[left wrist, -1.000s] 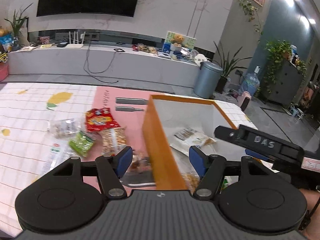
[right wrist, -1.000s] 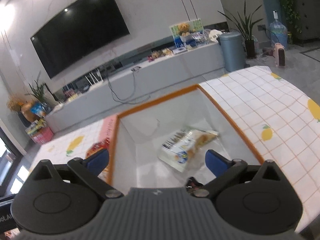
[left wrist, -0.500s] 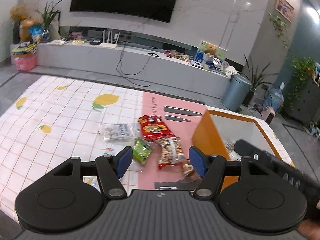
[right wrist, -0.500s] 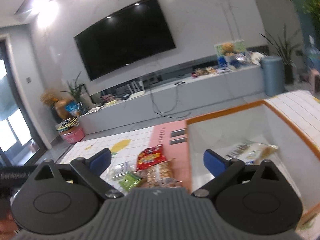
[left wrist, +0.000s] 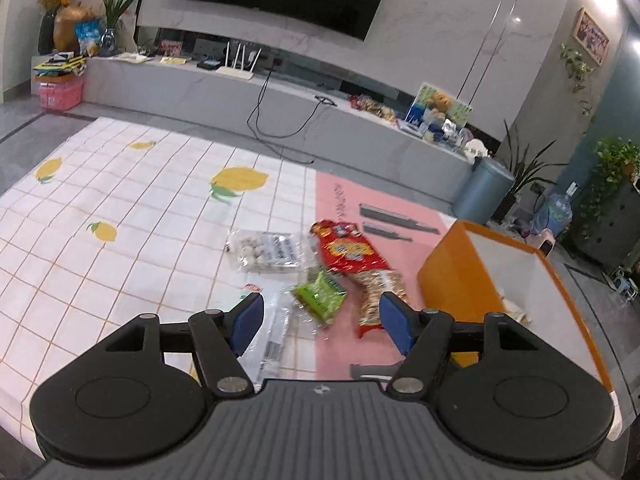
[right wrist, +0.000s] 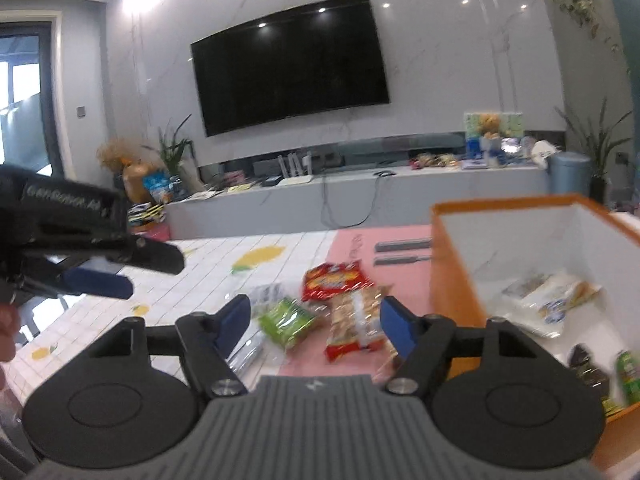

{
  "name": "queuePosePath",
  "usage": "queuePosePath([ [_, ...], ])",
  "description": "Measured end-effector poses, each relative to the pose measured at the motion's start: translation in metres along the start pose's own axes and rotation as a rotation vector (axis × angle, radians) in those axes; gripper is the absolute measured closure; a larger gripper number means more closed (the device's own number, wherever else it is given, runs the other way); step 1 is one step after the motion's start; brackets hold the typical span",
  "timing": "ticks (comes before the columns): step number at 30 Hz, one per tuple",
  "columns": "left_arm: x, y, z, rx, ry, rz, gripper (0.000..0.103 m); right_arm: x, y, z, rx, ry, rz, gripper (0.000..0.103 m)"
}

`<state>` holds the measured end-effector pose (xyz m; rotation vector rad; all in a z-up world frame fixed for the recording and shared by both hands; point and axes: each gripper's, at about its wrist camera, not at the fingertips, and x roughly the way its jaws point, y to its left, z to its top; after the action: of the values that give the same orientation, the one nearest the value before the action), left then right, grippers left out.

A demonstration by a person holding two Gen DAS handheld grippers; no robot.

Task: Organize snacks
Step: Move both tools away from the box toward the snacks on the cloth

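Several snack packets lie on the table left of an orange box (left wrist: 452, 276) with a white inside. In the left wrist view I see a red bag (left wrist: 348, 250), a green packet (left wrist: 320, 294), a clear packet of round sweets (left wrist: 264, 254) and a biscuit sleeve (left wrist: 378, 296). My left gripper (left wrist: 320, 320) is open and empty above the green packet. My right gripper (right wrist: 314, 322) is open and empty over the green packet (right wrist: 286, 320) and biscuit sleeve (right wrist: 356, 320), left of the box (right wrist: 452, 284). A white packet (right wrist: 552, 304) lies inside the box.
A clear flat wrapper (left wrist: 272, 340) lies near the left gripper. Two grey bars (left wrist: 396, 220) rest on the pink mat (left wrist: 344, 344) behind the snacks. The lemon-print cloth (left wrist: 120, 216) stretches left. The left gripper's body (right wrist: 80, 240) shows at the left of the right wrist view.
Both grippers have swung left, away from the orange box and over the loose snacks on the table. Both stay open and empty.
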<state>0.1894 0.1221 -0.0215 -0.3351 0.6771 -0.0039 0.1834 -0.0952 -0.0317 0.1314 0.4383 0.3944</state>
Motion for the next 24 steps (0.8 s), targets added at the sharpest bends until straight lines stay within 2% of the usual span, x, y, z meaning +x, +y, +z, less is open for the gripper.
queuePosePath([
  [4,0.012,0.018,-0.002,-0.028,0.029,0.028,0.025,0.020,0.003,-0.015,-0.035,0.024,-0.017,0.034],
  [8,0.019,0.031,-0.002,-0.051,0.045,0.047,0.025,0.038,-0.003,-0.029,-0.010,0.062,-0.035,0.035],
  [14,0.035,0.038,-0.007,-0.045,0.089,0.049,0.025,0.055,-0.003,-0.039,-0.049,0.087,-0.131,0.036],
  [16,0.044,0.036,-0.012,-0.016,0.117,0.041,0.021,0.057,-0.002,-0.040,-0.075,0.089,-0.150,0.036],
  [18,0.054,0.028,-0.018,0.060,0.138,0.038,0.020,0.058,0.000,-0.041,-0.100,0.093,-0.155,0.037],
  [21,0.068,0.018,-0.027,0.168,0.153,0.079,0.019,0.057,0.003,-0.043,-0.137,0.092,-0.179,0.038],
  [24,0.084,0.016,-0.031,0.201,0.188,0.081,0.019,0.051,0.003,-0.045,-0.151,0.081,-0.194,0.038],
])
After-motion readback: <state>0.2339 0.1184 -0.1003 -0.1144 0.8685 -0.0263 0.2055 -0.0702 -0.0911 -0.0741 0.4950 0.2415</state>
